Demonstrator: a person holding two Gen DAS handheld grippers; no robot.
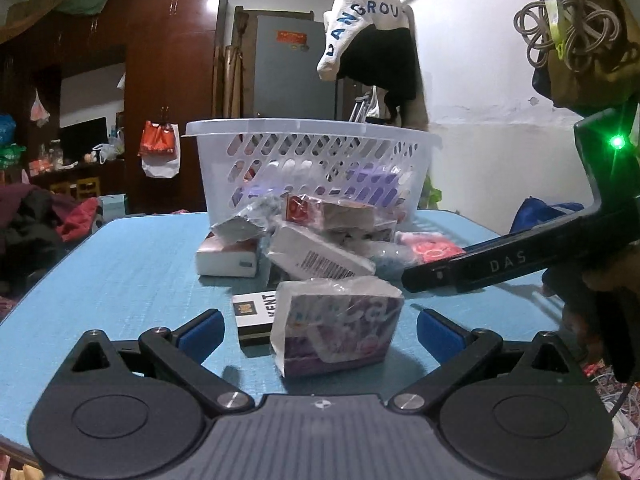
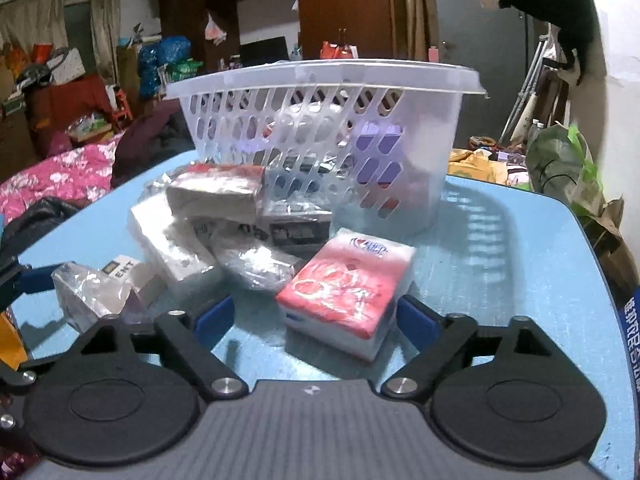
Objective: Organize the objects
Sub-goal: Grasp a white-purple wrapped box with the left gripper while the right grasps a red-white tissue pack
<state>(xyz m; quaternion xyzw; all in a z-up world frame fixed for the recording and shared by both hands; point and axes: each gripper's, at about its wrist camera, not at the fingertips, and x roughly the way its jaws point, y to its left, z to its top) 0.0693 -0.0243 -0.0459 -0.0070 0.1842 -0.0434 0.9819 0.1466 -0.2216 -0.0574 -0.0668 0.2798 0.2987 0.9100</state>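
A white slotted plastic basket (image 1: 304, 160) stands on the blue table (image 1: 120, 264) with a purple pack and other items inside; it also shows in the right wrist view (image 2: 320, 128). In front of it lies a heap of wrapped packs and boxes (image 1: 312, 236). My left gripper (image 1: 318, 330) is open, its blue pads either side of a purple tissue pack (image 1: 336, 328), with a Kent box (image 1: 254, 314) beside it. My right gripper (image 2: 314, 320) is open around a red tissue pack (image 2: 348, 284). The purple pack (image 2: 94, 296) and Kent box (image 2: 128, 274) show at its left.
The right gripper's black body (image 1: 500, 264) reaches in from the right in the left wrist view. The heap of packs (image 2: 224, 220) lies left of the red pack. The table's right edge (image 2: 600, 280) is close. Clothes hang above and clutter surrounds the table.
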